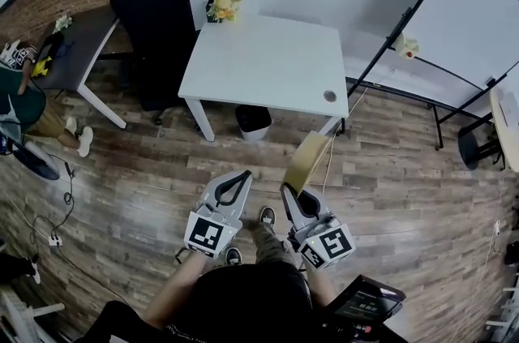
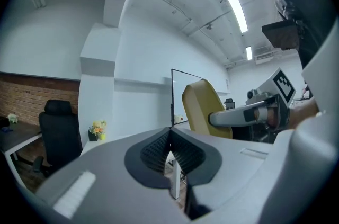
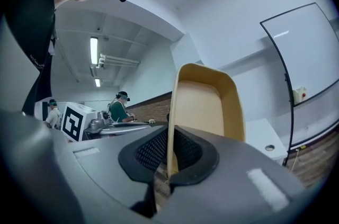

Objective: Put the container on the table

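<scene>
A tan, shallow container (image 1: pixel 306 161) hangs edge-up over the wooden floor, just short of the white table (image 1: pixel 268 66). My right gripper (image 1: pixel 289 190) is shut on the container's rim. In the right gripper view the jaws (image 3: pixel 170 158) pinch the thin wall of the container (image 3: pixel 207 106), whose hollow side faces the camera, with the table (image 3: pixel 263 135) beyond it. My left gripper (image 1: pixel 242 177) is shut and empty, level beside the right one. In the left gripper view its jaws (image 2: pixel 170 148) are closed, with the container (image 2: pixel 204 109) and the right gripper (image 2: pixel 249 114) to the right.
A black office chair (image 1: pixel 154 17) stands left of the table, a small flower pot (image 1: pixel 225 6) at its far corner, a white bin (image 1: pixel 254 121) underneath. A whiteboard on a black frame (image 1: pixel 470 9) stands at the right. A grey desk (image 1: pixel 77 49) and a seated person (image 1: pixel 24 106) are at far left.
</scene>
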`<state>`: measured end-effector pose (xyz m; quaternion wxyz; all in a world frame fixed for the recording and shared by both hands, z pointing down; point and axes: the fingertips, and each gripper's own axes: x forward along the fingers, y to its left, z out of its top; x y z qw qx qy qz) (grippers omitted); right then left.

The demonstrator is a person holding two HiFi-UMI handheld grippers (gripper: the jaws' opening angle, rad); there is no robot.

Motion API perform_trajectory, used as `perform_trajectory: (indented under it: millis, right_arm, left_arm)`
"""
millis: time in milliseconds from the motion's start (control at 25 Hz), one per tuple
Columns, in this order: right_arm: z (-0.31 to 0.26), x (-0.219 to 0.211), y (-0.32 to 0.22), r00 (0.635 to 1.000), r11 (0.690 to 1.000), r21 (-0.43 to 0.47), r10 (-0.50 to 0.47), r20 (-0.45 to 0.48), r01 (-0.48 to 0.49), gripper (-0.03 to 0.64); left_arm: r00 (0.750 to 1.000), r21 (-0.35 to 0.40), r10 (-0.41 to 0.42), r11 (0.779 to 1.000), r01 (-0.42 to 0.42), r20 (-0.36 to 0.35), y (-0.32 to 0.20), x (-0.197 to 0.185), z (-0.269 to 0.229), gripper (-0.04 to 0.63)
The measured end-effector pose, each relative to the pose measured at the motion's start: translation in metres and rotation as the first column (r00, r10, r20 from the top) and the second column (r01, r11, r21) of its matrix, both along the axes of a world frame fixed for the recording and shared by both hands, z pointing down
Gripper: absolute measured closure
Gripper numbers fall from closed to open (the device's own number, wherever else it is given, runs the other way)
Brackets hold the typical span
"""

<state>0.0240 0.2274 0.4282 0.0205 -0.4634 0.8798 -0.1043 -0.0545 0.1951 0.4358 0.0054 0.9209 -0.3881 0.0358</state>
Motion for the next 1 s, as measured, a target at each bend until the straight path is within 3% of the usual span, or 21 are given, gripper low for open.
perform_trajectory:
  millis: [240,400,680,840,1000]
  right_arm:
    - [-0.007,0.038,-0.077,0.996,0.998,-0.001,-0.063,0.056,0.063,0.583]
    - [-0.002,0.052,-0.123,0.994,0.996,-0.013,-0.090,0.057,0.091,0.583]
    - [0.018,0.040,-0.176,0.993,0.990,-0.072,-0.120,0.020,0.121,0.583]
    - [0.022,0.023,-0.213,0.993,0.990,-0.082,-0.116,-0.011,0.115,0.583]
    - [0.019,0.029,-0.242,0.997,0.992,-0.116,-0.062,-0.049,0.056,0.583]
  left_arm:
    - [0.998,0.012,-0.031,0.999,0.031,0.053,-0.069,0.044,-0.017,0.598]
    - [0.996,-0.004,-0.074,0.997,0.075,0.052,-0.103,0.056,-0.023,0.598]
    - [0.994,-0.052,-0.099,0.994,0.101,0.038,-0.160,0.045,-0.004,0.598]
    - [0.996,-0.017,-0.090,0.996,0.090,0.023,-0.202,0.025,-0.002,0.598]
    - [0.999,-0.015,-0.040,0.999,0.040,-0.005,-0.245,0.029,-0.005,0.598]
